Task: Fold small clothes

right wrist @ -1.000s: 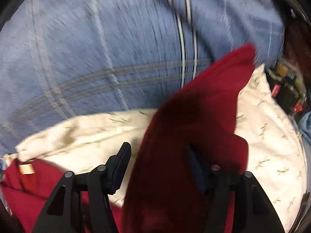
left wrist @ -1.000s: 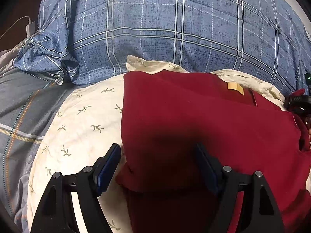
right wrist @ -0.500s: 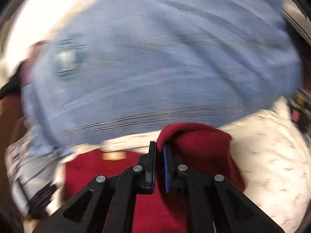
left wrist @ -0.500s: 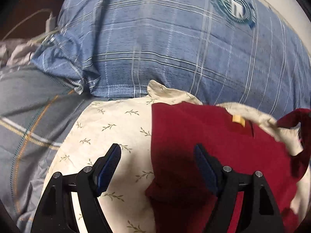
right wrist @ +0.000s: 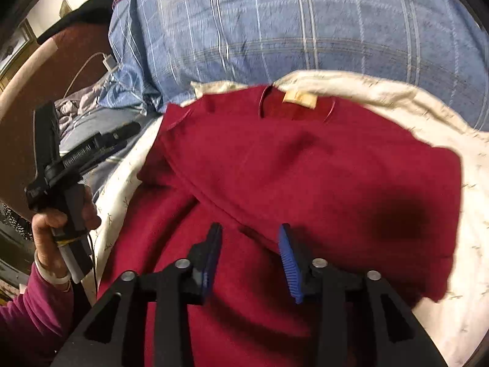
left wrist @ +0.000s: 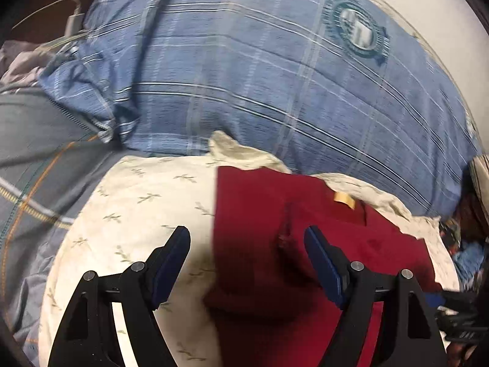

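The left hand-held gripper (left wrist: 246,255) hovers over the left edge of the red shirt (left wrist: 305,244), its blue-padded fingers (left wrist: 172,263) spread wide apart and holding nothing — one pad sits above the cream leaf-print pillow (left wrist: 137,214), the other above red cloth. In the right wrist view, the person's left hand (right wrist: 61,214) grips that tool's handle at about 9 o'clock, wrist bent upward, a magenta sleeve (right wrist: 30,312) below it. The right hand-held gripper (right wrist: 249,244) points down at the shirt's lower middle, its fingers also apart and empty, close over a diagonal fold line.

The red shirt lies spread on the cream pillow, collar toward 12 o'clock, with a tan neck label (right wrist: 300,99) showing inside the neckline. Its left side is folded inward across the body. Behind the pillow, at 12 o'clock, rises a bulky blue plaid pillow (left wrist: 259,76) bearing a round emblem (left wrist: 356,29). A grey plaid bedsheet (left wrist: 36,153) lies at 9 o'clock, and a white charger with cable (right wrist: 107,62) rests near the headboard at 10 o'clock.

Both views are motion-blurred. The shirt's hem is cut off by the lower frame edge, and the clutter at 3 o'clock in the left wrist view is too dark to identify.
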Demonstrator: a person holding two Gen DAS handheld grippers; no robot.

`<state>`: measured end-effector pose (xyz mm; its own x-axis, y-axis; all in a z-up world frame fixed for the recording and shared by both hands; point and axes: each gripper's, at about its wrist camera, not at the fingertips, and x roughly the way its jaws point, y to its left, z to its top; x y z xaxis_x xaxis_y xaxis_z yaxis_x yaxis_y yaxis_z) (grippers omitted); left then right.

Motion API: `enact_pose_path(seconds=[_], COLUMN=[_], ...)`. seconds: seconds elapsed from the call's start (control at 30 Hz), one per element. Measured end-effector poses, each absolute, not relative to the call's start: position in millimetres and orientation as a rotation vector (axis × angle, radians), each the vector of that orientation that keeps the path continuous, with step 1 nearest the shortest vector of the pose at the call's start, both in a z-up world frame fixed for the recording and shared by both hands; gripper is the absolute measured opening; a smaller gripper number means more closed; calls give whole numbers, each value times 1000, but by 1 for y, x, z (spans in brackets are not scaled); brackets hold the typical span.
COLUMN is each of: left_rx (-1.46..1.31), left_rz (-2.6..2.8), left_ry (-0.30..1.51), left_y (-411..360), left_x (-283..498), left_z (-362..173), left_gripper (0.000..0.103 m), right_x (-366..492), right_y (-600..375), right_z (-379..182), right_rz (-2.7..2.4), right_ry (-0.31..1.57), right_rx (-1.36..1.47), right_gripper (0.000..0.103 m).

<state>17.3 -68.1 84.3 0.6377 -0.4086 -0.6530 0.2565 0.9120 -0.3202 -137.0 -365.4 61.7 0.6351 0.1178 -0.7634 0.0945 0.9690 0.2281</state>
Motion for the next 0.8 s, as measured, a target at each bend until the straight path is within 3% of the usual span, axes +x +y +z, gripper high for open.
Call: enact_pose_path(seconds=[0.23, 0.3, 0.33, 0.37, 0.43, 0.57, 0.67, 0.8], left_rx=[-93, -57, -39, -13, 29, -13, -66, -60], left_rz=[-451, -482, -493, -494, -483, -500, -476, -455], left_ry=[816, 842, 859, 880, 904, 799, 728, 802], left_y=[-111, -127, -136, -145, -161, -160, -136, -124], left_x=[29, 33, 38, 43, 53, 51, 42, 38], left_z=[83, 75, 71, 66, 63, 99, 122, 100], left_gripper=[75, 67, 54, 32, 6, 5, 5, 5], right_x=[-169, -181, -186, -190, -197, -198, -192, -165], right_y=[-397, -415, -425, -436, -451, -472, -494, -520], right_z=[85, 84, 81, 78, 74, 75, 69, 47], right_rz=[-113, -146, -167, -192, -217, -304, -386, -357], right_ry=[784, 780, 782, 785, 781, 751, 729, 775], right_rx=[222, 258, 291, 331, 381, 383, 423, 560], right_gripper=[61, 61, 62, 62, 62, 63, 77, 80])
